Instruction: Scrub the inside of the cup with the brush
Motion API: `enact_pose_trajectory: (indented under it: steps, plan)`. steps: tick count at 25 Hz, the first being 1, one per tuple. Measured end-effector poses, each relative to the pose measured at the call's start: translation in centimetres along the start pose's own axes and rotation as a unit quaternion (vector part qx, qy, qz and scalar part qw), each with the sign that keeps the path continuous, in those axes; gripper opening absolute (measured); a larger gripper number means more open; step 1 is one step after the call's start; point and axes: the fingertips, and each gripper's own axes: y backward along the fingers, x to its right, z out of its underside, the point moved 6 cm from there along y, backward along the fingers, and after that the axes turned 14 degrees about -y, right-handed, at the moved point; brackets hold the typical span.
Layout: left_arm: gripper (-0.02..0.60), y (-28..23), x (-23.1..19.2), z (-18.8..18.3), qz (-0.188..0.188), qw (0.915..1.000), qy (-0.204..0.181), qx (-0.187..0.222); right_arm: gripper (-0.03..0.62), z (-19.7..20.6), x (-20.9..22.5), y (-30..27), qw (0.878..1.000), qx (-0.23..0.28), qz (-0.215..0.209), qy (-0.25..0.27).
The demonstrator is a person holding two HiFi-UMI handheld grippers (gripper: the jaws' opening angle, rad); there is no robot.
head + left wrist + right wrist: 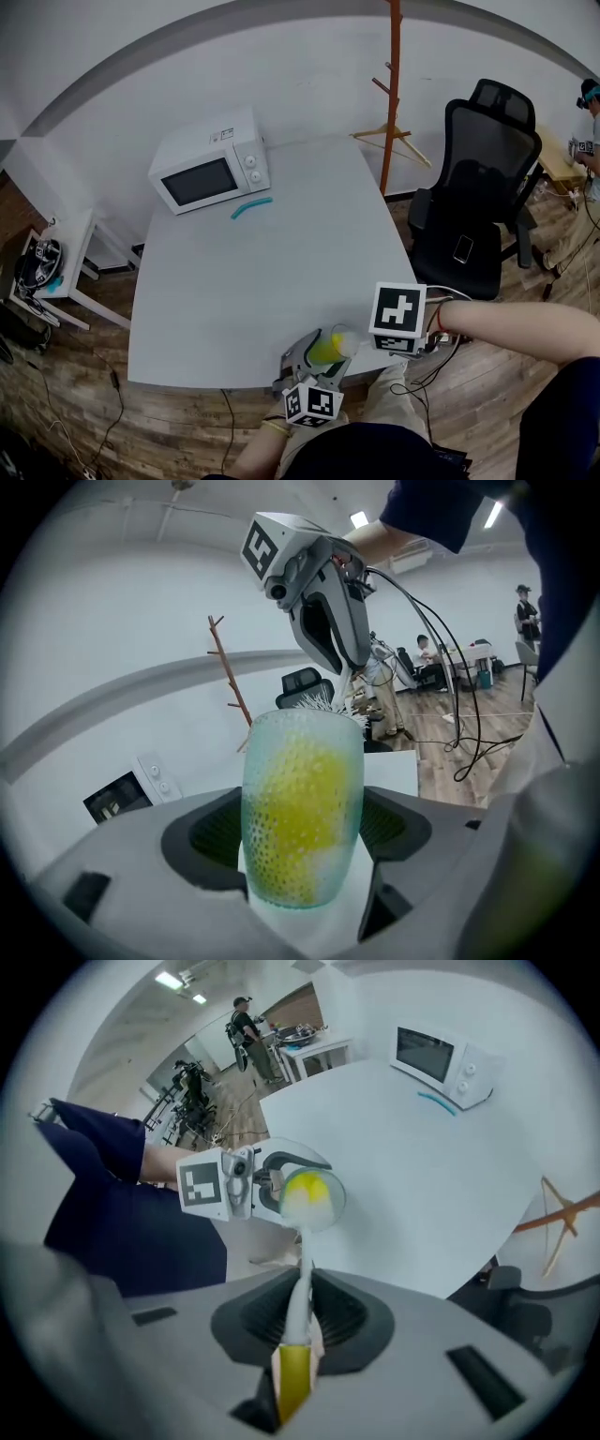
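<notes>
My left gripper (302,855) (317,360) is shut on a pale green dimpled glass cup (302,810) (335,346) (307,1198), held over the table's near edge with its mouth toward the right gripper. My right gripper (298,1327) (398,323) is shut on the brush handle (298,1316), white with a yellow end. The brush head (305,1194), yellow and white bristles, sits inside the cup; white bristle tips (314,701) poke above the rim.
A white microwave (208,161) stands at the far left of the grey table (272,272), with a teal curved object (251,207) in front of it. A black office chair (473,187) and an orange coat stand (392,94) are to the right. People stand farther off.
</notes>
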Motion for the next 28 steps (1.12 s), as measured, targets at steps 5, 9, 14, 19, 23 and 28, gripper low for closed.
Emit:
enact_pose_trajectory:
  steps: [5,9,14,19,23,28]
  plan:
    - [0.377,-0.9,0.3,0.6,-0.007,0.9997,0.022,0.004,0.052,0.7,0.5,-0.3,1.0,0.019,0.016,0.009]
    - [0.377,-2.0,0.4,1.9,-0.017,0.998,0.061,0.003,0.052,2.5,1.6,0.3,0.998,0.054,0.02,-0.008]
    - [0.377,-4.0,0.4,3.2,-0.007,0.9926,0.121,-0.007,0.052,6.3,3.8,1.6,0.991,0.113,-0.007,-0.066]
    - [0.377,-7.1,0.9,3.6,0.014,0.9859,0.166,-0.013,0.052,8.0,6.2,1.0,0.976,0.19,-0.011,-0.104]
    - [0.377,-10.5,0.8,2.8,0.02,0.9811,0.192,-0.001,0.052,8.7,8.5,-0.1,0.944,0.288,-0.005,-0.164]
    - [0.377,-15.2,0.0,2.0,0.024,0.9785,0.205,0.005,0.052,10.1,10.9,-2.4,0.891,0.367,-0.024,-0.267]
